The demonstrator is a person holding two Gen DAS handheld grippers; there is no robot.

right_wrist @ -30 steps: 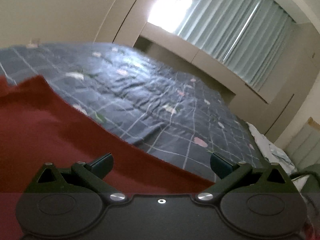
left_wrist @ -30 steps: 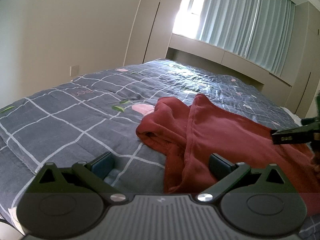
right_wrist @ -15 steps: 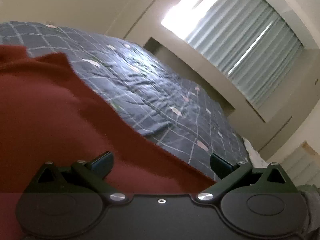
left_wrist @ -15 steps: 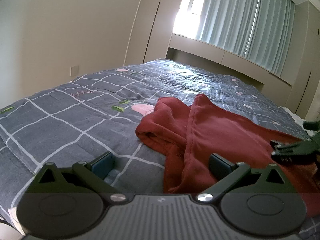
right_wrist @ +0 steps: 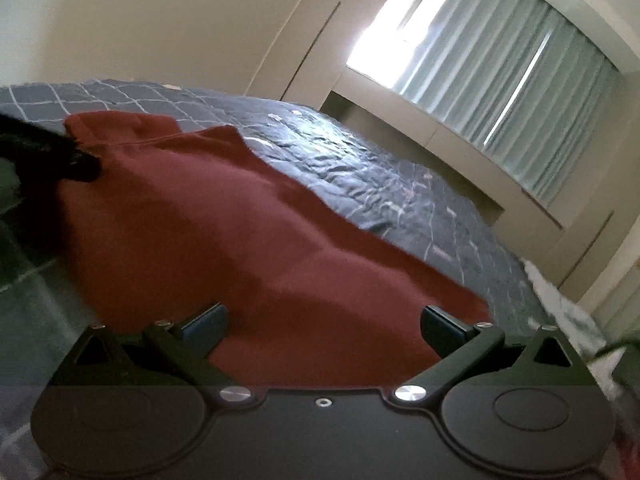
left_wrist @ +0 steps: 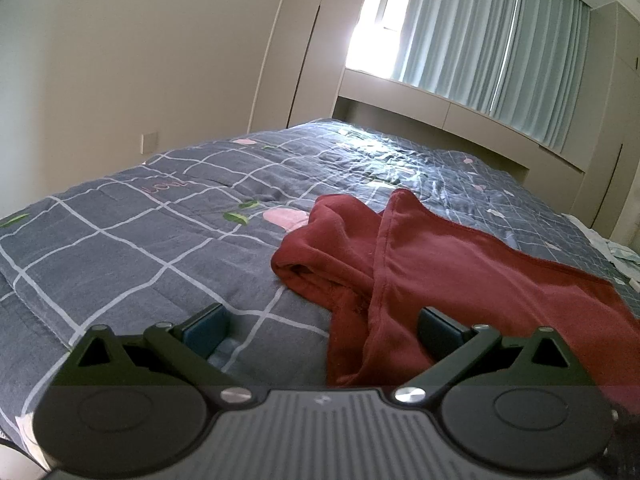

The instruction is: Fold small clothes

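Note:
A dark red garment [left_wrist: 440, 276] lies rumpled on the bed, one part bunched at its left and a seam running down its middle. My left gripper [left_wrist: 322, 330] is open and empty, low over the garment's near edge, its right finger over the red cloth. In the right wrist view the same garment [right_wrist: 224, 240] fills the middle. My right gripper [right_wrist: 322, 330] is open and empty just above it. The left gripper's dark tip [right_wrist: 76, 160] shows at the left edge there.
The bed has a grey-blue quilt with a white grid [left_wrist: 132, 240]. A beige wall and closet doors stand behind it, and a curtained window [left_wrist: 492, 52] at the back. White crumpled cloth [left_wrist: 612, 248] lies at the bed's far right edge.
My right gripper has swung left and down over the red garment and left the left wrist view. The left gripper has stayed still. The garment lies as before.

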